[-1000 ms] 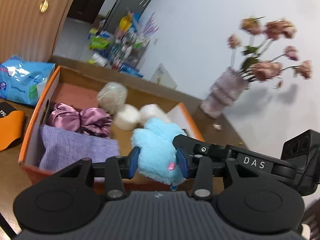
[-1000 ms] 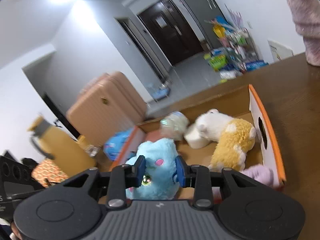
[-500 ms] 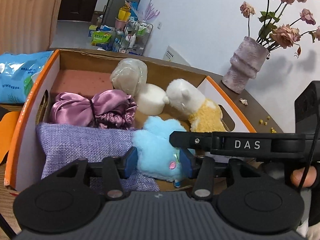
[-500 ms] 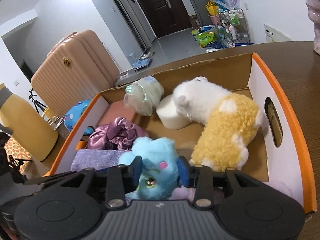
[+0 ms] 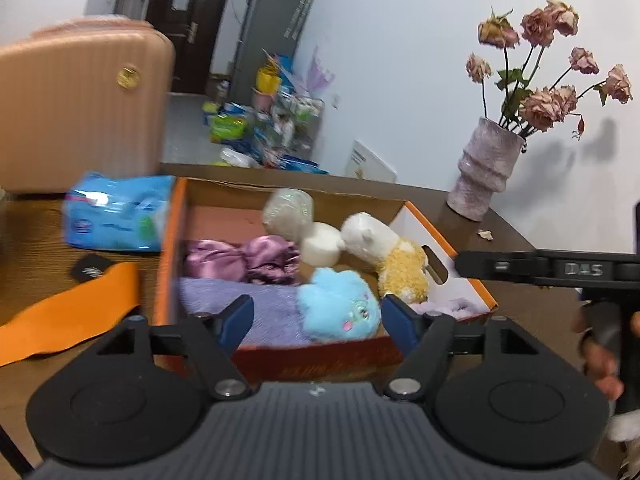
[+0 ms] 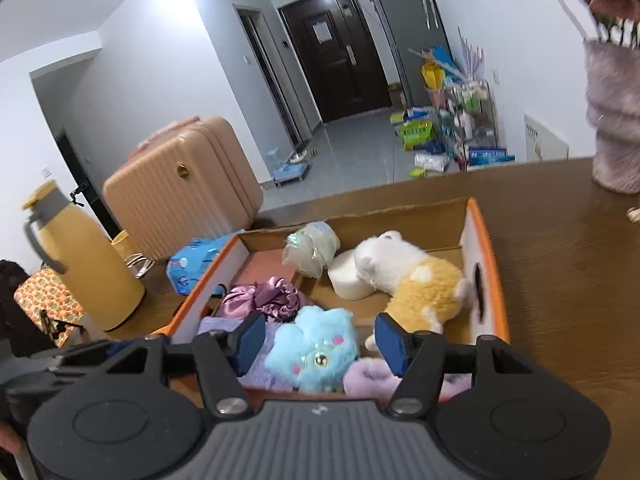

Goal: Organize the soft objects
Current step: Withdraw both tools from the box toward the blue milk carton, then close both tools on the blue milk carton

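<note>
Blue plush lies in the box just ahead between the wide-open, empty left gripper and right gripper; risk: perched near the front wall, a fingertip brush could tip it out.

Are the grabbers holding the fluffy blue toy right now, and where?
No, nothing is held. The left gripper and right gripper are both open, and the fluffy blue plush toy lies loose in the orange-edged cardboard box.
</note>
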### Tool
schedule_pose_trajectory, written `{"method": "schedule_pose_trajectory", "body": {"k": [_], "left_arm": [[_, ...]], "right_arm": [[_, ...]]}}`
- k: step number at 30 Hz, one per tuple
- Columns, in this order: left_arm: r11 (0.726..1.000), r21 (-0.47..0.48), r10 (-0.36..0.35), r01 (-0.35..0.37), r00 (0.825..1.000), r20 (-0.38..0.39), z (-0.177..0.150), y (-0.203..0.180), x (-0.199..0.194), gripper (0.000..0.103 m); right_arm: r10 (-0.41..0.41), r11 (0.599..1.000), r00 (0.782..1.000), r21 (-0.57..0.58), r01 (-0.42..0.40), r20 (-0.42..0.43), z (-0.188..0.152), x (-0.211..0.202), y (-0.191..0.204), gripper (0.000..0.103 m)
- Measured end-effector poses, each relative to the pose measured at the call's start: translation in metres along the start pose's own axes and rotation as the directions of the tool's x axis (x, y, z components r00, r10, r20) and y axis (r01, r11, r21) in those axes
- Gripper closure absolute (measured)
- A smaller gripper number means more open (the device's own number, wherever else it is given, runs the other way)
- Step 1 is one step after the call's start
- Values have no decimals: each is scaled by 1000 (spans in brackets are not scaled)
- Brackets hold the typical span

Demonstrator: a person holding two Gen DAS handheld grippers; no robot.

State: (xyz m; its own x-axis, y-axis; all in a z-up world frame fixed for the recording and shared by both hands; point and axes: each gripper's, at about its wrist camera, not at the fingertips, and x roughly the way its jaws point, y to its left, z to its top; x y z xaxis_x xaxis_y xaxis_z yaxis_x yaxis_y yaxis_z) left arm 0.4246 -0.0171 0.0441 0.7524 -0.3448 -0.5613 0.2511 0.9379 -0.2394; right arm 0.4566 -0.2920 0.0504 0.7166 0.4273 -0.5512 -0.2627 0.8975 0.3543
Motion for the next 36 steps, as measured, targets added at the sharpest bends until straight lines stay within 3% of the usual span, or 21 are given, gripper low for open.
{"method": "schedule_pose_trajectory", "body": {"k": [3, 4, 5, 8, 15, 20, 28, 32, 36], "left_arm": [[996, 17, 83, -84, 996, 36, -11, -5, -30, 26], [992, 24, 122, -124, 990, 64, -17, -9, -41, 18], [985, 28, 164, -168, 981, 104, -24, -13, -52, 5], [968, 49, 229, -245, 948, 220, -49, -25, -80, 0], [962, 46, 249, -269, 933, 260, -92, -42, -120, 0], [965, 36, 241, -258, 937, 255, -113, -49, -142, 0], [969, 6, 234, -245, 933, 273, -149, -59, -180, 0], [963, 11, 255, -269, 926, 277, -177, -69, -200, 0], [970, 0, 233, -242, 935, 266, -206, -74, -218, 0]], "right_arm": [[-23, 998, 999, -61, 26, 40, -10, -36, 9, 34], [-32, 996, 998, -86, 37, 57, -13, -44, 12, 32], [-44, 991, 996, -120, 54, 83, -19, -54, 16, 28], [-55, 971, 985, -223, 92, 166, -43, -82, 30, 11], [-31, 943, 940, -301, 140, 339, -100, -127, 46, 10], [-47, 932, 914, -311, 185, 403, -128, -149, 55, 9], [-88, 934, 901, -281, 223, 425, -171, -181, 59, 8], [-96, 932, 904, -281, 228, 416, -203, -199, 61, 8], [-95, 943, 917, -259, 207, 387, -237, -216, 61, 8]]}}
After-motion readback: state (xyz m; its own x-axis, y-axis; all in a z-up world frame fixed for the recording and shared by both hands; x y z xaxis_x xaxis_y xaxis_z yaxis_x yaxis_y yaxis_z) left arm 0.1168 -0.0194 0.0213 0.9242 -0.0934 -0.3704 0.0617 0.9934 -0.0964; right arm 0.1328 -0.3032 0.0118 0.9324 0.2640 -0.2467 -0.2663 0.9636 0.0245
